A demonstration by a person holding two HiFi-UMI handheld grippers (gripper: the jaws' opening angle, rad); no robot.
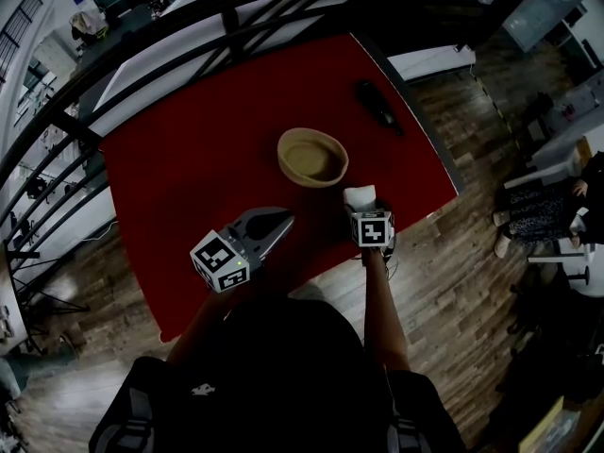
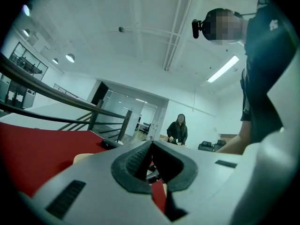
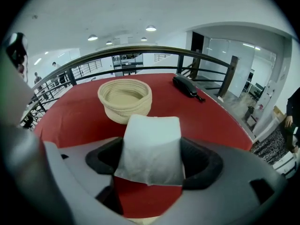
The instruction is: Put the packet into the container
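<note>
A: Where is the white packet [image 3: 151, 149] sitting?

B: It is sitting between the fingers [image 3: 202, 165] of the right gripper [image 1: 363, 206], close to the counter's [image 1: 179, 177] near edge and toward its near right corner. Both pads are pressing on its sides, so the gripper is gripping it. I cannot tell whether its lower edge is touching the red cover.

A: And the container?

B: The woven basket [image 1: 285, 151] is standing near the middle of the counter, just beyond the packet and slightly to the left of it. The two are lying apart, with a strip of red between them. In the right gripper view the basket is showing straight ahead, behind the packet's top edge.

A: What is the left gripper [image 1: 281, 225] doing?

B: It is hovering over the near edge of the counter, left of the right gripper, with its tips pointing toward the basket. Its fingers [image 2: 136, 163] are meeting at the tips with nothing between them.

A: Is anything else lying on the counter?

B: A black oblong object [image 1: 377, 105] is lying along the far right edge, well apart from the basket. A dark railing [image 3: 140, 50] is curving round beyond the far edge.
</note>
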